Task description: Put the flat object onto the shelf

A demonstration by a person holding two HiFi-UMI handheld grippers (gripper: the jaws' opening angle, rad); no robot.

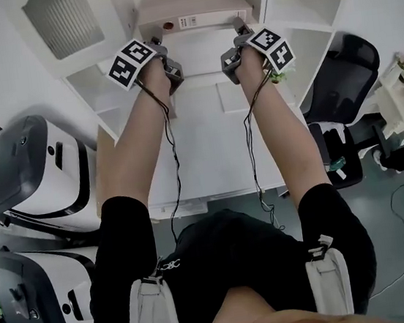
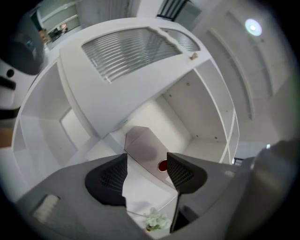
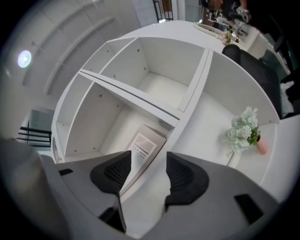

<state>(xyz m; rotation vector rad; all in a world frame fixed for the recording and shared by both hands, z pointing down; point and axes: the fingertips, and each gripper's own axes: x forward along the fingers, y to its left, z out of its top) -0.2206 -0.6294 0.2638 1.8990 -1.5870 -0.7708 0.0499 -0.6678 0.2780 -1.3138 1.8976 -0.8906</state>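
Tongs both released, jaws apart: left tongs (image 2: 146, 174) and right tongs (image 3: 149, 171) sit at the near edge of the flat file box (image 1: 193, 7), which lies in the white shelf (image 1: 293, 12), middle compartment.

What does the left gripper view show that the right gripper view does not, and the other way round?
Only the left gripper view shows the round red mark on the flat grey-brown cardboard box and the ribbed grey grille panel. Only the right gripper view shows the box's white printed label and the black office chair. Both show the box lying in the white shelf unit and the small pale green artificial plant.
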